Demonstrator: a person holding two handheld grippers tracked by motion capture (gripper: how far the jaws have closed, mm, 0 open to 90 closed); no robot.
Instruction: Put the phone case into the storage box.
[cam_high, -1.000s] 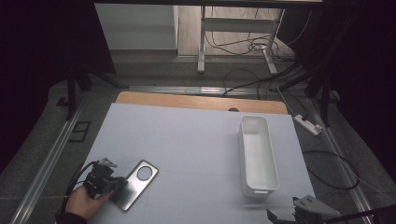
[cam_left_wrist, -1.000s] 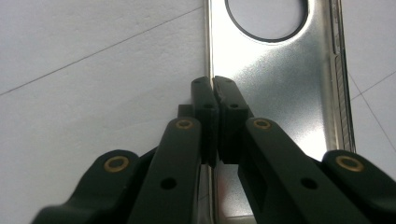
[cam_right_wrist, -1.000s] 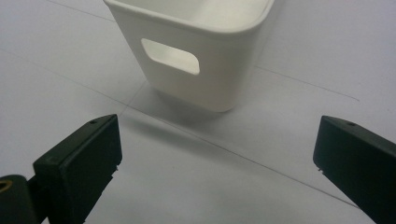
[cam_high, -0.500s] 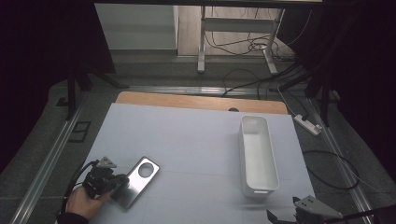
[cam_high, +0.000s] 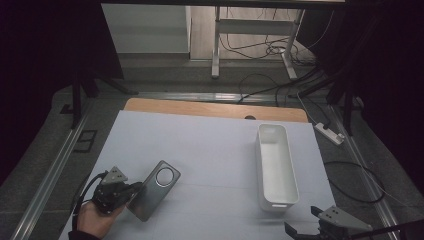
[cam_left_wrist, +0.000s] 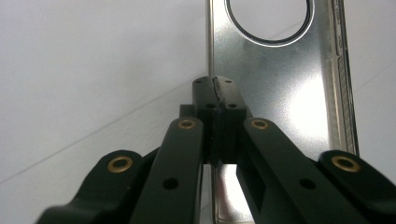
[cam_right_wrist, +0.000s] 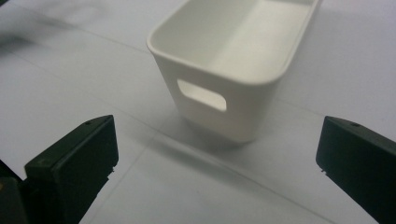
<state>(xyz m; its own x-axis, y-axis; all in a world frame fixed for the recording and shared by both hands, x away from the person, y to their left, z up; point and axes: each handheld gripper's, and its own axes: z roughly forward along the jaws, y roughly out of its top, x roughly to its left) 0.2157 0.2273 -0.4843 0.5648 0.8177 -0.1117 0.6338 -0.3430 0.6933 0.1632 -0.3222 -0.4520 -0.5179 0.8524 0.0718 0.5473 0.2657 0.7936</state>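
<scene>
A plate (cam_high: 152, 190) lies on the table (cam_high: 200, 145) near its front left corner. A bin (cam_high: 276, 165) stands along the right edge, well apart, its long side running front to back.

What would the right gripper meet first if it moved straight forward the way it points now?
Most likely the white bin. In the right gripper view its near end wall, with the handle slot, stands directly ahead between the open jaws of the right gripper, with bare table sheet before it. Depth is uncertain.
</scene>
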